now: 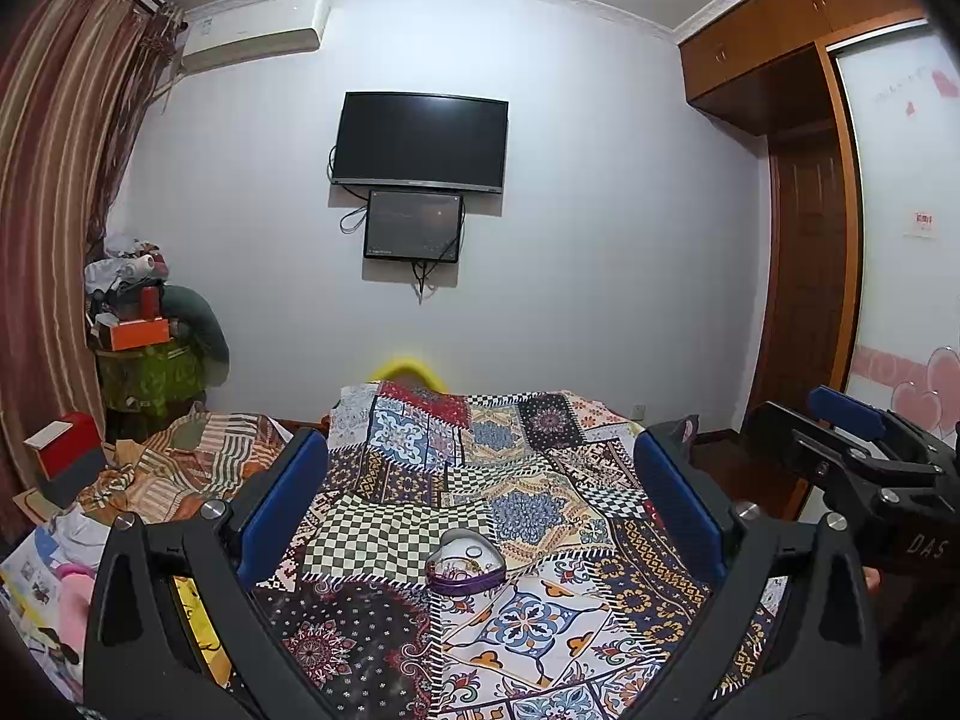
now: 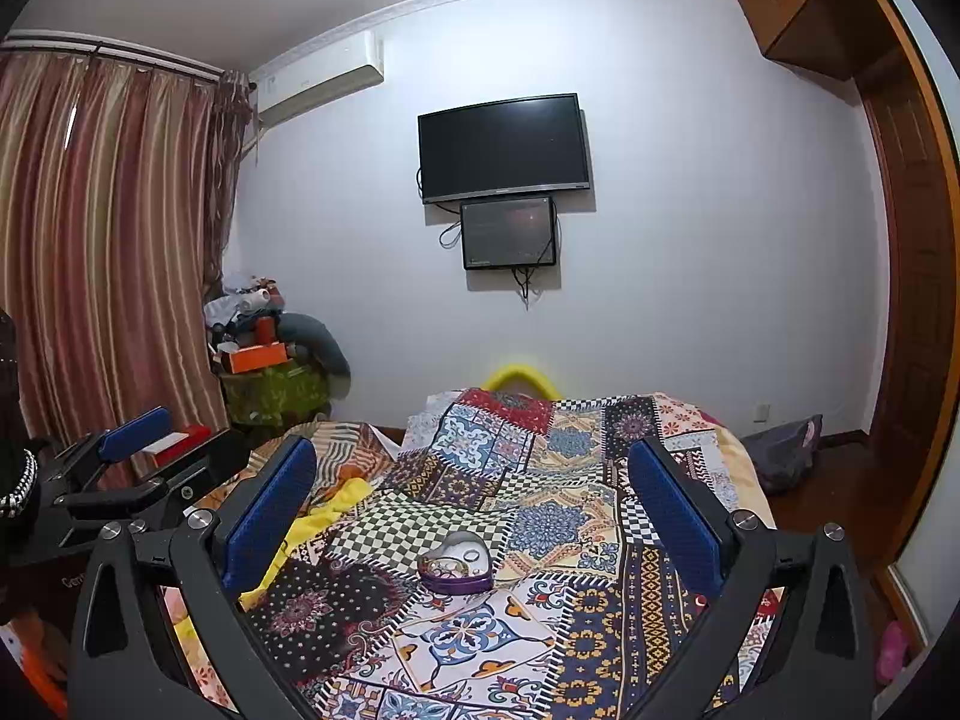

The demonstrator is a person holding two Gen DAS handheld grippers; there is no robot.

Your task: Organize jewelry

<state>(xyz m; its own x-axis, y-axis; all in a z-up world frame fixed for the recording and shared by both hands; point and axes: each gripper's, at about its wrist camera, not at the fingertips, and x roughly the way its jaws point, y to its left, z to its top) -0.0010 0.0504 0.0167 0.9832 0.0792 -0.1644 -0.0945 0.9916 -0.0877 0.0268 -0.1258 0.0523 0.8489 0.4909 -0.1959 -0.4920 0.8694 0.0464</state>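
The heart-shaped jewelry box (image 1: 465, 567) lies open on the patchwork bedspread (image 1: 528, 618), near the middle of the bed. Its wall is purple, its inside pale, and some rings and small pieces lie in it; they are too small to name one by one. No loose jewelry shows on the cloth around it.

The left hand-held gripper (image 1: 480, 510) hovers above the bed with its blue pads far apart and nothing between them. The right hand-held gripper (image 2: 474, 510) is the same: wide and empty. Both point toward the box but are well apart from it.

The step in hand seems to be the approach. To do it well, I think one gripper should come down slowly and steady the box by its wall, because the soft bed can let it tip, while the other narrows before it picks a small piece.

The left wrist view shows the right gripper from the side, and a red box (image 1: 63, 450) at the left of the bed. The right wrist view shows the left gripper at its left edge, a yellow cloth (image 2: 336, 504) beside the bedspread and a dark bag (image 2: 786, 450) on the floor.
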